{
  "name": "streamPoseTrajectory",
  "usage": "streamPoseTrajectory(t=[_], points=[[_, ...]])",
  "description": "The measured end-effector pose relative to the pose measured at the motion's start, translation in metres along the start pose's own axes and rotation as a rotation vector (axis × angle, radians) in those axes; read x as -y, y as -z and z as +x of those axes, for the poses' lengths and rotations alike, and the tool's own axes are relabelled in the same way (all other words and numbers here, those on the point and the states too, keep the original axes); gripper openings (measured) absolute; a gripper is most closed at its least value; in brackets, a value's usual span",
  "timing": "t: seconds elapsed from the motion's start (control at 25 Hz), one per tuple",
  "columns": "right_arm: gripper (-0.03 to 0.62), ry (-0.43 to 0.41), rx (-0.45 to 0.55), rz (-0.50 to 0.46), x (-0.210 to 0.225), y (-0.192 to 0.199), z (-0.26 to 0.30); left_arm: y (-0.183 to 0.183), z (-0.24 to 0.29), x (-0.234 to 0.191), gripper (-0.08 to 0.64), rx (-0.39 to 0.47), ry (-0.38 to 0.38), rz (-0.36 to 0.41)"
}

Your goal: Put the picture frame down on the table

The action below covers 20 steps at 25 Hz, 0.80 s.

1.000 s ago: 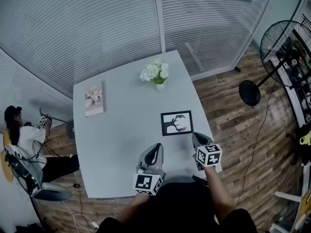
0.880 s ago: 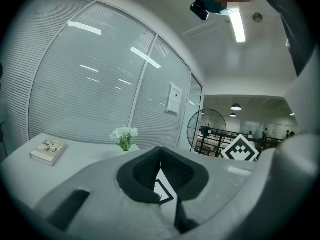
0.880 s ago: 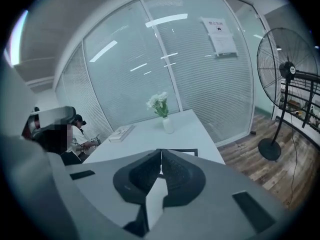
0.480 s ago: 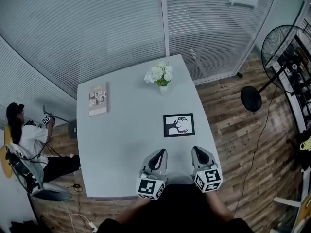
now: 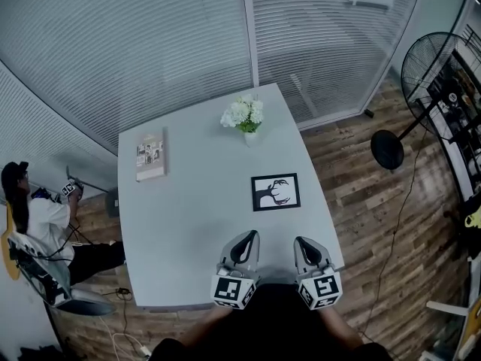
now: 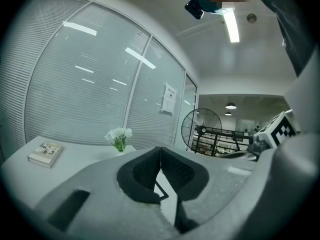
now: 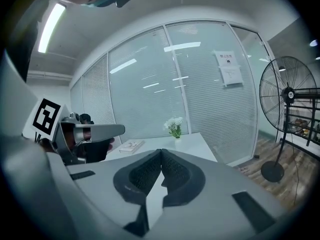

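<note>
The black picture frame (image 5: 276,192) with a black-and-white print lies flat on the grey table (image 5: 188,216), right of the middle. Both grippers hover at the table's near edge, short of the frame. My left gripper (image 5: 243,241) is shut with nothing in it; in the left gripper view its tips (image 6: 160,150) meet and a corner of the frame (image 6: 161,190) shows just below them. My right gripper (image 5: 306,245) is shut and empty too, its tips (image 7: 161,151) touching in the right gripper view.
A vase of white flowers (image 5: 243,116) stands at the table's far end. A book (image 5: 150,155) lies at the far left. A person (image 5: 41,216) sits on the floor to the left. A standing fan (image 5: 421,74) is at the right. Glass walls with blinds stand behind.
Both grippers have drawn back toward the table's near edge, away from the frame. The right one moved left and closer to me. The frame stays flat on the table.
</note>
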State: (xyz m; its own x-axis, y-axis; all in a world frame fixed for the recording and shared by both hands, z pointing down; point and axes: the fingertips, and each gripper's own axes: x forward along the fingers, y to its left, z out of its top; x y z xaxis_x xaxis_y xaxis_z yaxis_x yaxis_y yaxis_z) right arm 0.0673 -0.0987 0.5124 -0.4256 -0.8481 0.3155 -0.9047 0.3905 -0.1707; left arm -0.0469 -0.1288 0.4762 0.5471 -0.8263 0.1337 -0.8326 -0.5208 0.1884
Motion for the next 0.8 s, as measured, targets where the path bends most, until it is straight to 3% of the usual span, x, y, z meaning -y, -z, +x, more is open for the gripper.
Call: streamPoseTrajectory(t=[0.8], points=[[0.012, 0.030, 0.008, 0.006, 0.0073, 0.0015, -0.0023, 0.0009, 0.0024, 0.0037, 0.017, -0.004, 0.017, 0.014]])
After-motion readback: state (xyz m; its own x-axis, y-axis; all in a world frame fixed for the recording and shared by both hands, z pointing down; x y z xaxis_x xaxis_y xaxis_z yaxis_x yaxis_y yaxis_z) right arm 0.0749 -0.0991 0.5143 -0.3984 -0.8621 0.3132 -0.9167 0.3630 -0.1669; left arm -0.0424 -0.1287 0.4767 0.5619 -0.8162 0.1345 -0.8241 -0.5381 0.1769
